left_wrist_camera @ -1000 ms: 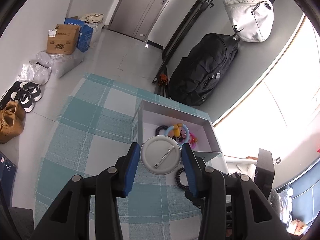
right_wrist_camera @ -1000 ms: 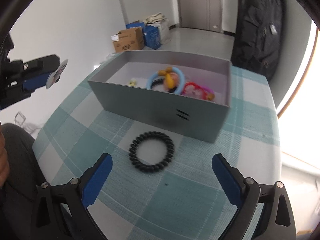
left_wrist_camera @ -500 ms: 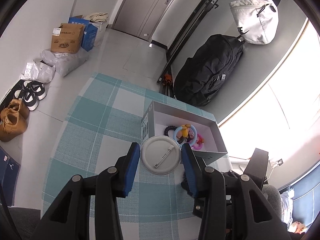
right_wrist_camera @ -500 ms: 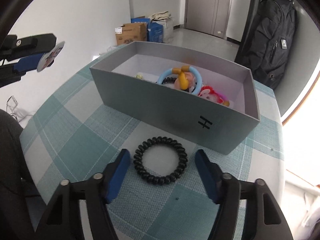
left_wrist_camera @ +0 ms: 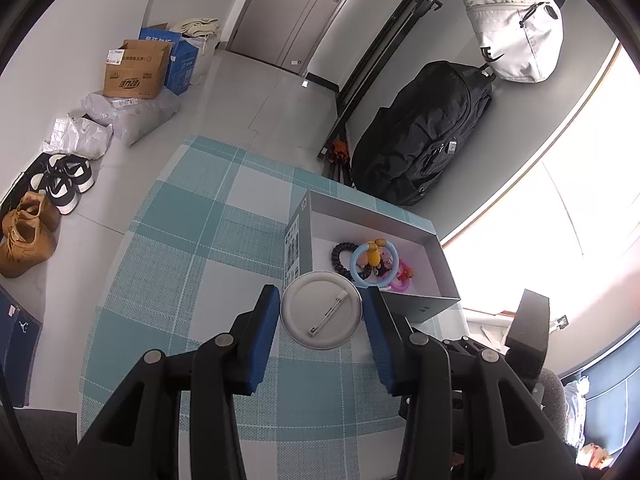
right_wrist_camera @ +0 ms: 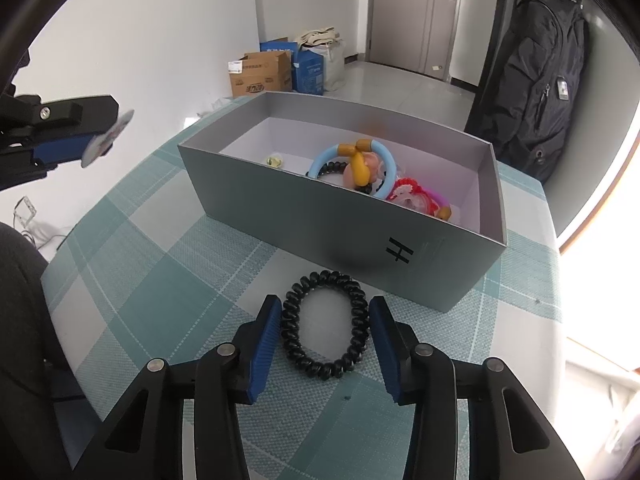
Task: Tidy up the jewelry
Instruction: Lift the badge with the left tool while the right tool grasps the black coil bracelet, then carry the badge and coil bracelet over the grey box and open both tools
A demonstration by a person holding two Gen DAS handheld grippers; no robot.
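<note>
- Since the earlier frame, the right gripper has had its jaws closing from wide to narrow around the black spiral hair tie, now squeezed into an oval; the left grip is unchanged.
- Left wrist view: the left gripper is seen holding a round pin badge by its rim between both pads, pin side up; the grey box, already holding trinkets, lies just beyond and right of the jaws.
- Right wrist view: the hair tie is flanked by both pads, apparently touching, long axis running away from the jaws toward the box wall just ahead; it still rests on the checked cloth. The right hand is judged nearer the box.
</note>
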